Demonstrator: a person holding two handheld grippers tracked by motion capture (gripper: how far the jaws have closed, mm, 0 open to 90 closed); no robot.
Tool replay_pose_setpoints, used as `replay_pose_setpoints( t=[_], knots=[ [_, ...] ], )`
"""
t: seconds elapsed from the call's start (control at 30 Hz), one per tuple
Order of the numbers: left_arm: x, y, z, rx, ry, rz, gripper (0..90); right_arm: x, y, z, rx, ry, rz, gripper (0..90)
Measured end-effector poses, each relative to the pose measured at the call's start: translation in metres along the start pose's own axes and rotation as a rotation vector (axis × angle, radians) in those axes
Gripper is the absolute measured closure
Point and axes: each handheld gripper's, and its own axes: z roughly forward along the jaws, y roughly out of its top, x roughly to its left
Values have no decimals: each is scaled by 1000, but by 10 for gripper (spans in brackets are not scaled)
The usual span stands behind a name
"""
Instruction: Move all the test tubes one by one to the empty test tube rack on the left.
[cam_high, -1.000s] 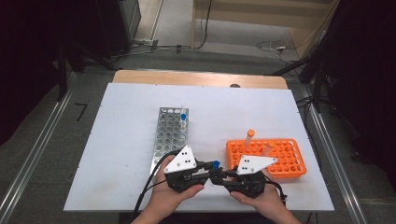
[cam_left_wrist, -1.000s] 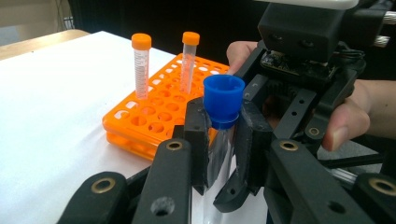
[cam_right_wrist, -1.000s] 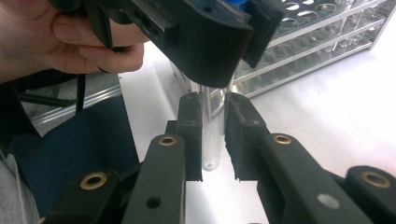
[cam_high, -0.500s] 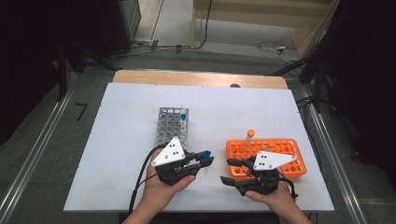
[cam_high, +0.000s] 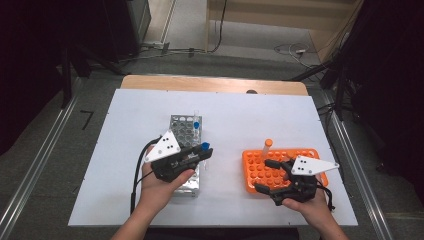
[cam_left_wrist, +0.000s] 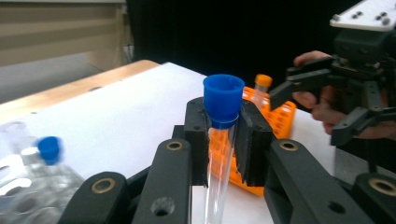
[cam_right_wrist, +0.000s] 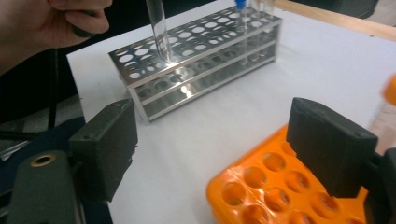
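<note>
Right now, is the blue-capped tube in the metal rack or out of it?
Out. The left claw holds the tube clamped below its cap, its tip above the rack.

This is a lab set up for recording bench work. A white table (cam_high: 150, 110) with a wooden far edge carries a steel tube rack (cam_high: 182, 131) near its middle and an orange tube rack (cam_high: 255, 167) toward its near right corner. Metal rails (cam_high: 42, 155) flank it, cables (cam_high: 290, 50) trail over the grey floor, and black curtains (cam_high: 390, 60) hang around.

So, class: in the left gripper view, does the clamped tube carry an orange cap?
No, the tube held by the left gripper has a blue cap.
</note>
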Motion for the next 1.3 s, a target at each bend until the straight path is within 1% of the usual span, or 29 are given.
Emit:
replay_pose_setpoints(
  t=[0.13,0.17,0.37,0.53,0.63,0.83,0.97,1.07,1.2,1.3],
  knots=[
    [11,3,-3,-12,32,-1,767,-8,-1,-9,-16,-26,14,113],
    [14,4,-3,-15,38,-3,767,-10,-2,-11,-16,-28,16,91],
    [27,9,0,-27,75,-4,767,-21,-4,-22,-41,-52,41,36],
    [39,12,4,-30,107,-11,767,-29,-4,-30,-48,-71,41,0],
    [45,12,8,-30,131,-10,767,-32,-5,-35,-54,-78,52,0],
    [55,9,15,-33,167,-25,767,-40,-7,-42,-63,-96,62,0],
    [59,7,20,-33,191,-24,767,-44,-8,-46,-72,-109,67,0],
    [62,5,25,-33,208,-21,767,-48,-10,-48,-75,-120,80,0],
    [65,1,31,-25,224,-20,767,-52,-13,-48,-64,-140,82,0],
    [67,-1,33,-19,248,-13,766,-57,-16,-49,-61,-147,90,0]
  ],
)
